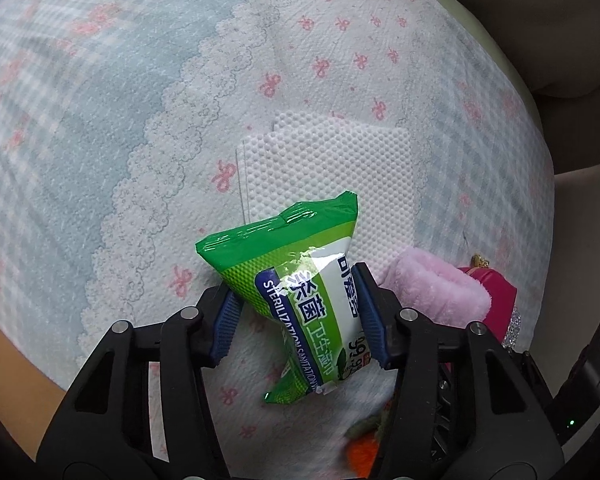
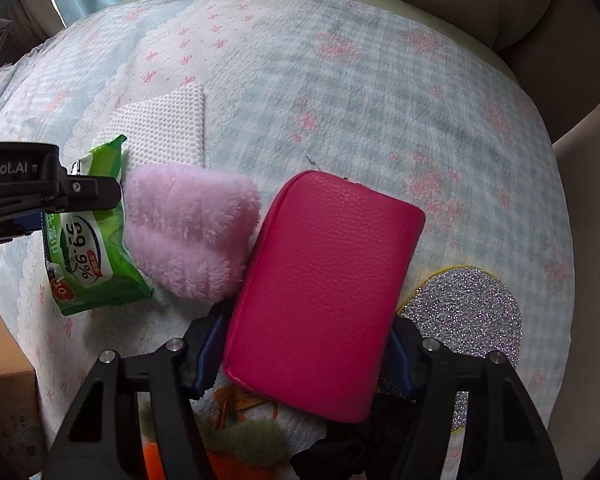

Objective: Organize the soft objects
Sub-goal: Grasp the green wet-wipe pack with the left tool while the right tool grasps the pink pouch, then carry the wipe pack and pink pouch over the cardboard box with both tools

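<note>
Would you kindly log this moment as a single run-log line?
left tongs: shut on wipes pack | right tongs: shut on pink pouch | fluffy cloth: between them, on bedspread

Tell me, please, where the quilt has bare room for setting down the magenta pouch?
The quilt lies bare beyond and right of the magenta pouch, above the glitter piece. Left is crowded: pink fluffy cloth, wipes pack and white dotted cloth sit close together.
</note>
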